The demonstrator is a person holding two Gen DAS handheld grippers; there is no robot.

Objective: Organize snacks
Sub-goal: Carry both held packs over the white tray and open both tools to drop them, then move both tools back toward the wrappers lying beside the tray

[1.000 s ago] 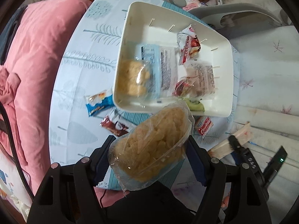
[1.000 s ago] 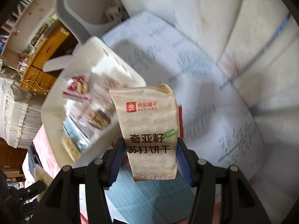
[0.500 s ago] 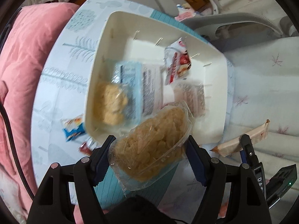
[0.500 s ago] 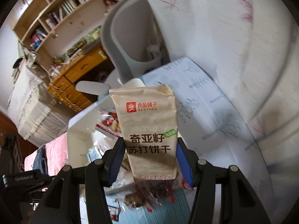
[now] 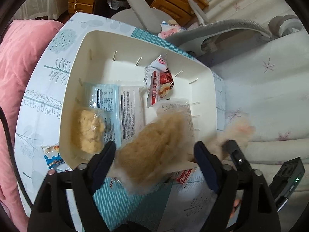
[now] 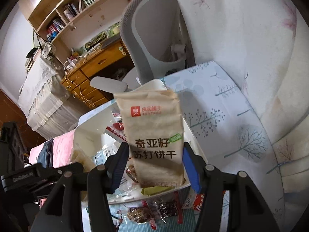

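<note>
A clear plastic bag of pale yellow puffed snacks is seen blurred between the fingers of the left gripper, over the near rim of the white rectangular plastic bin. The jaws stand wide and the bag appears loose between them, probably dropping; contact cannot be confirmed through the blur. The bag is judged very light, soft and crushable, its film slippery; a light hold across the middle of the bag is advised, never a hard squeeze.

A beige paper-look packet of soda crackers is clamped low down by the right gripper, upright, above the near edge of the bin. It is judged light, fairly stiff along its length, the contents brittle; the lower-body grip leaves the top free to tip.

Inside the bin, a second clear bag of yellow puffs lies at the left wall, a pale blue printed packet beside it, and a red-and-white wrapper toward the far wall.

Writing read: "奇亚籽 苏打饼干" on the cracker packet, with a red square logo above; the small brand line is blurred. "Coo…" is read on a red wrapper on the table just in front of the bin.
</note>
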